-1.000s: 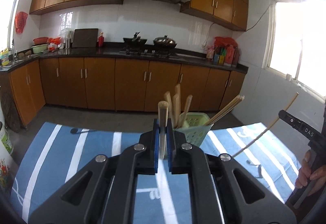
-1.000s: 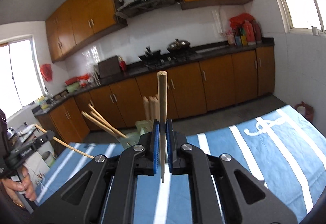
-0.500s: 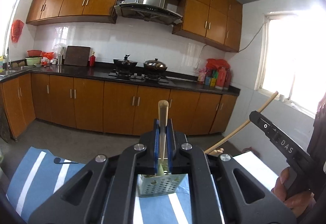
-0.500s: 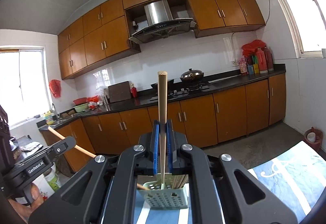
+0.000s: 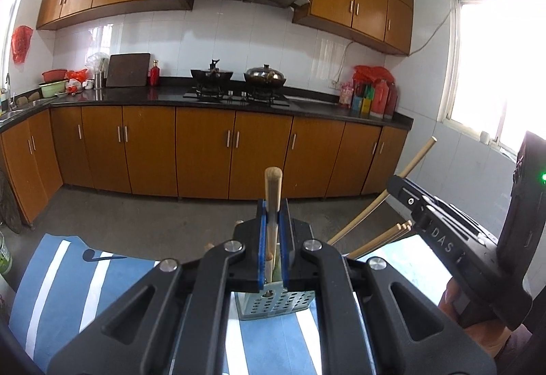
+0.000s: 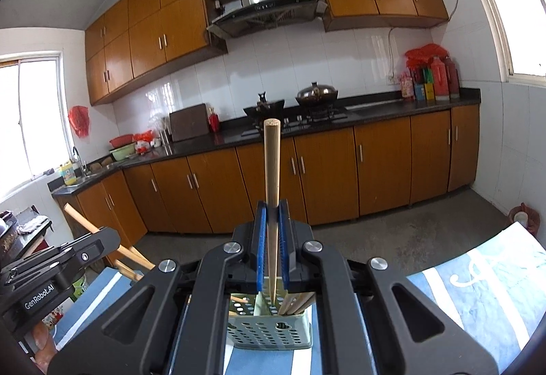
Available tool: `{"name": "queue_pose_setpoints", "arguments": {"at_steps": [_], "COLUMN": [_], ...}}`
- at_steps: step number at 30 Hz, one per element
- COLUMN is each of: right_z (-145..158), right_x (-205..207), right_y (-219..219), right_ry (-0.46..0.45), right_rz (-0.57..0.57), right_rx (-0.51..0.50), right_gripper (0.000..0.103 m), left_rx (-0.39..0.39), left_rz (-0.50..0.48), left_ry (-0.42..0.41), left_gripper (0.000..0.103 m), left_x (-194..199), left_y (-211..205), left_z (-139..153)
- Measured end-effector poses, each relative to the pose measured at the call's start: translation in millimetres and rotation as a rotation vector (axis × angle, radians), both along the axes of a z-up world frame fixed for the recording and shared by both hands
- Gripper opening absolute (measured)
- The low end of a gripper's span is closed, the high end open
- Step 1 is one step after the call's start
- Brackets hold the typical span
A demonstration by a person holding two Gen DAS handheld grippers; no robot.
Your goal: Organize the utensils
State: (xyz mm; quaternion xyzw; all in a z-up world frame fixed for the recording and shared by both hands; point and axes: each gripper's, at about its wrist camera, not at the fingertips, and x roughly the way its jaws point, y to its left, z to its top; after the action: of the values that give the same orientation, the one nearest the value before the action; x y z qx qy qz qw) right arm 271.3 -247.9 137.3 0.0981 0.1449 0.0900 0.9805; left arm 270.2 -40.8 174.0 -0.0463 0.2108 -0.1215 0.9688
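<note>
i am bringing both tongs over the green caddy (image 6: 269,329) since a second ago: left tongs (image 5: 273,250) and right tongs (image 6: 273,247) each clamped on a chopstick (image 6: 272,190), tips now poised for dropping in.

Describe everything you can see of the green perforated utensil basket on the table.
The utensil basket is a pale green plastic holder with walls full of round holes and a heart-shaped cutout on its near side. It stands upright on the blue-and-white striped tablecloth, partly hidden behind the gripper bodies. Several wooden chopsticks lean inside it.
</note>
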Motion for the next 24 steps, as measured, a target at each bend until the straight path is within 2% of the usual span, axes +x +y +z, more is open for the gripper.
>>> {"name": "queue_pose_setpoints", "arguments": {"at_steps": [5, 7, 8, 9, 17, 24], "right_z": [-2, 0, 2, 4, 12, 18], "right_x": [-1, -4, -6, -10, -27, -52], "right_y": [-1, -6, -7, -9, -16, -23], "right_ry": [0.013, 0.000, -0.007, -0.018, -0.027, -0.030], "right_rz": [0.002, -0.003, -0.009, -0.014, -0.032, -0.058], "right_rx": [0.002, 0.006, 0.007, 0.007, -0.014, -0.029], "right_gripper": [0.010, 0.020, 0.031, 0.035, 0.036, 0.044], "left_rx": [-0.018, -0.023, -0.024, -0.027, -0.062, -0.062], "left_rz": [0.005, 0.004, 0.006, 0.007, 0.028, 0.056], "left_ry": [0.016, 0.013, 0.011, 0.009, -0.017, -0.036], "left_gripper": [0.009, 0.010, 0.013, 0.016, 0.030, 0.042], "left_x": [6, 5, 4, 3, -17, -47], "left_y": [1, 3, 4, 5, 14, 33], "left_z": [-4, -3, -3, -2, 10, 15]}}
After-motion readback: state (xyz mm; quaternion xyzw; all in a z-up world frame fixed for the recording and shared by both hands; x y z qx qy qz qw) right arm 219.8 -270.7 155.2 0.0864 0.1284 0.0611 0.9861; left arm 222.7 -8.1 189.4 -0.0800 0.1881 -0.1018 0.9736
